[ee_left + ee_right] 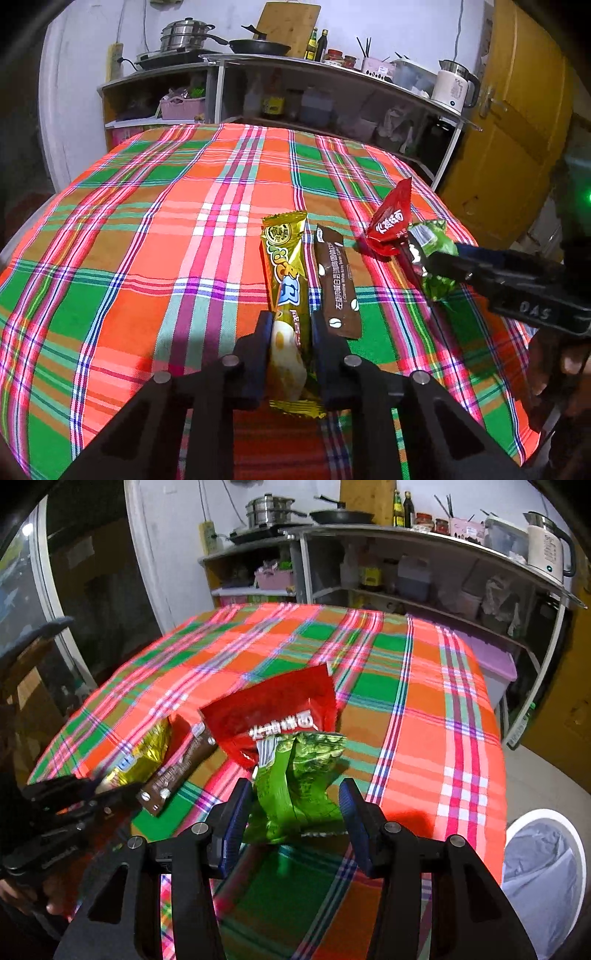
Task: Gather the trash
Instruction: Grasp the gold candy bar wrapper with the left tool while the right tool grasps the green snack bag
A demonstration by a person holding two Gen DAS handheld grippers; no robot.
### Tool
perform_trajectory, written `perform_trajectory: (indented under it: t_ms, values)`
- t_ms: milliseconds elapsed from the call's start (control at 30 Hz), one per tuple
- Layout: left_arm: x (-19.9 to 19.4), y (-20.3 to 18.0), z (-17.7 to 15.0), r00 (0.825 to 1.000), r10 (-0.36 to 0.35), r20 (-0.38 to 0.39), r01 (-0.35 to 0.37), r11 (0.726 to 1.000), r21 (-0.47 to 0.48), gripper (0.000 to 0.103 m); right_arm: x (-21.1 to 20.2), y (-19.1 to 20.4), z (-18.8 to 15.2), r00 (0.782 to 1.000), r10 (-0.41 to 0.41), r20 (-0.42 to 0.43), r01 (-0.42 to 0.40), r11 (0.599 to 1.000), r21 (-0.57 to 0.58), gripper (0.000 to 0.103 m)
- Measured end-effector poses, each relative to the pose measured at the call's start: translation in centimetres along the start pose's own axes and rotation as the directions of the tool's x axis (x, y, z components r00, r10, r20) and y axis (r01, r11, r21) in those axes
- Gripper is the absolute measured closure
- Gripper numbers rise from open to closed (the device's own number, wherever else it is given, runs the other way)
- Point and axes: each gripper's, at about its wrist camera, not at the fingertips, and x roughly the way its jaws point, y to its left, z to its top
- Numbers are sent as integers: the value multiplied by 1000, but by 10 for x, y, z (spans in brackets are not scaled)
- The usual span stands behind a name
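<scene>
Wrappers lie together on the plaid tablecloth. The left gripper pinches the gold wrapper; the right gripper stands wide around the green wrapper, beside the red wrapper.

The tablecloth under both tools is woven cloth, matt, with a fine rough weave. Between the left gripper's matt black plastic fingers sits a gold wrapper of glossy foil. Just right of it lies a brown sachet, smoother and less shiny. Between the right gripper's ribbed blue pads is a green wrapper, crinkled shiny foil. Beyond it, the red wrapper is glossy plastic film.
</scene>
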Motion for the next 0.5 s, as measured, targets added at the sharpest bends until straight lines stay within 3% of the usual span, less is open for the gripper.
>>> perform_trajectory:
  t_ms: [133, 333, 367, 400, 500]
  values:
    - [-1, -1, -1, 1000, -4, 1, 4, 1000, 2, 82, 3, -1, 0, 1000, 5, -12, -5, 1000, 13, 54]
    - [-3, -2, -2, 1000, -5, 9, 5, 1000, 1, 83, 2, 0, -2, 1000, 6, -21, -5, 1000, 13, 74]
    - [-4, -3, -2, 1000, -5, 12, 5, 1000, 0, 83, 2, 1, -2, 1000, 2, -19, -1, 1000, 9, 85]
    - [-4, -2, -1, 1000, -6, 13, 6, 1000, -1, 83, 0, 2, -3, 1000, 9, -14, -9, 1000, 5, 89]
    - [-6, -2, -2, 1000, -4, 15, 4, 1000, -5, 84, -4, 5, -4, 1000, 1, -5, -1, 1000, -4, 90]
